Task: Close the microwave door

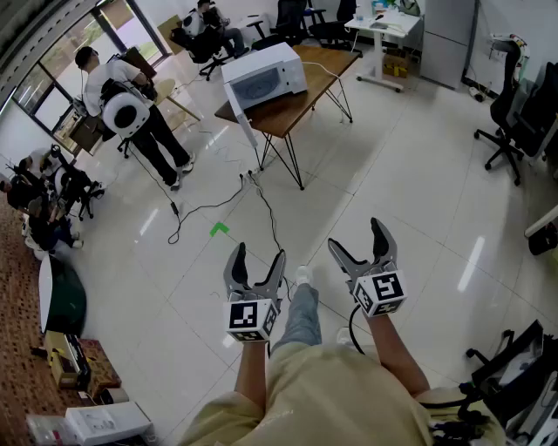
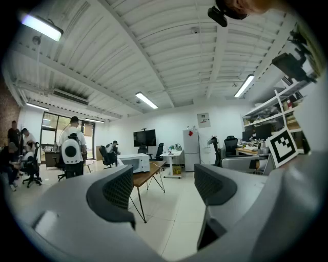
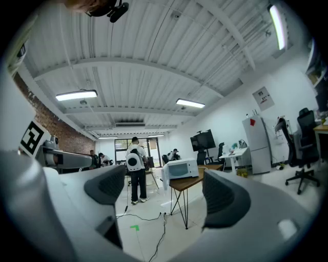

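A white microwave (image 1: 264,75) stands on the left end of a wooden table (image 1: 305,91), far across the tiled floor. Its door (image 3: 164,177) hangs open at the left corner. The microwave (image 3: 181,168) shows between the jaws in the right gripper view, and small and distant (image 2: 135,162) in the left gripper view. My left gripper (image 1: 258,254) and right gripper (image 1: 357,237) are held side by side low in the head view, well short of the table. Both are open with nothing between the jaws. The left gripper (image 2: 164,187) stands narrower than the right gripper (image 3: 166,192).
A standing person with a round white pack (image 1: 129,113) is left of the table. Black cables (image 1: 261,205) and a green tape mark (image 1: 219,229) lie on the floor on the way. Office chairs (image 1: 506,113) stand at the right, and a white desk (image 1: 384,26) behind.
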{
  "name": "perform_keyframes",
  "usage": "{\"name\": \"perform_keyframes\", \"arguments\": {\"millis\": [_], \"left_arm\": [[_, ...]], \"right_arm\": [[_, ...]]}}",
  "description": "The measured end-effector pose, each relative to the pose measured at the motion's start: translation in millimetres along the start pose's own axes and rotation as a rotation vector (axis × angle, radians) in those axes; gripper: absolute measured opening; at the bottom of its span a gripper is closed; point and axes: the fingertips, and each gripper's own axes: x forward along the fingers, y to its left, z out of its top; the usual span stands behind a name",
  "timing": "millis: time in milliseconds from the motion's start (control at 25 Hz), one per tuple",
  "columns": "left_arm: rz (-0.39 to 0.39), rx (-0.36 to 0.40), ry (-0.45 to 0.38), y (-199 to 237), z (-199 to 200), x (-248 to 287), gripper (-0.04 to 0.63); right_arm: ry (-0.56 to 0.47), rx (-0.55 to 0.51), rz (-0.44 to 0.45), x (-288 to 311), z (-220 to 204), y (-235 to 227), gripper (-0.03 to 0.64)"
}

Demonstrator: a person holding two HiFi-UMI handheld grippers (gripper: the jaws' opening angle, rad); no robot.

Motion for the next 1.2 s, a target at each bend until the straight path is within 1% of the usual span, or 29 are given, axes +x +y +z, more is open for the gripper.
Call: {"name": "perform_keyframes", "arguments": {"millis": [120,200,280,400,520,680,800,920,1040,1120,1200], "left_arm": [[-0.028,0.009,-0.008,-11.9,1.5,10.7,0.359],[-0.036,-0.002,-0.014,-11.6,3.2,19.4,0.359],[-0.044,-0.013,-0.021,-2.0,4.7,28.9,0.359],[-0.035,-0.005,-0.044,25.7,0.2,40.4,0.359],[-0.012,-0.010,-0.058,60.9,-12.8,51.2,0.359],[0.056,-0.023,-0.082,118.2,-38.9,57.6,0.359],[0.086,-0.041,-0.113,158.0,-45.4,64.7,0.359],[0.083,-0.048,-0.135,186.6,-49.5,77.2,0.359],[0.075,-0.060,-0.134,206.5,-56.5,81.6,0.359],[0.075,-0.091,-0.129,218.7,-55.9,86.9,0.359],[0.083,-0.128,-0.118,228.8,-48.4,101.9,0.359]], "right_arm": [[-0.005,0.034,-0.030,-1.7,2.0,-15.7,0.465],[0.003,0.019,-0.031,5.1,4.9,-18.1,0.465],[0.014,-0.002,-0.017,20.0,6.8,-11.3,0.465],[0.020,-0.050,0.017,54.8,2.5,7.3,0.465],[0.010,-0.068,0.045,97.4,-8.7,21.8,0.465],[0.004,-0.106,0.077,149.2,-34.4,37.4,0.465],[-0.002,-0.134,0.084,180.2,-42.3,47.2,0.463],[0.003,-0.150,0.098,211.4,-51.4,58.0,0.463],[0.012,-0.149,0.111,231.1,-59.9,68.8,0.463],[0.025,-0.153,0.105,240.1,-55.4,68.8,0.463],[0.042,-0.153,0.094,253.8,-44.4,57.8,0.463]]}}
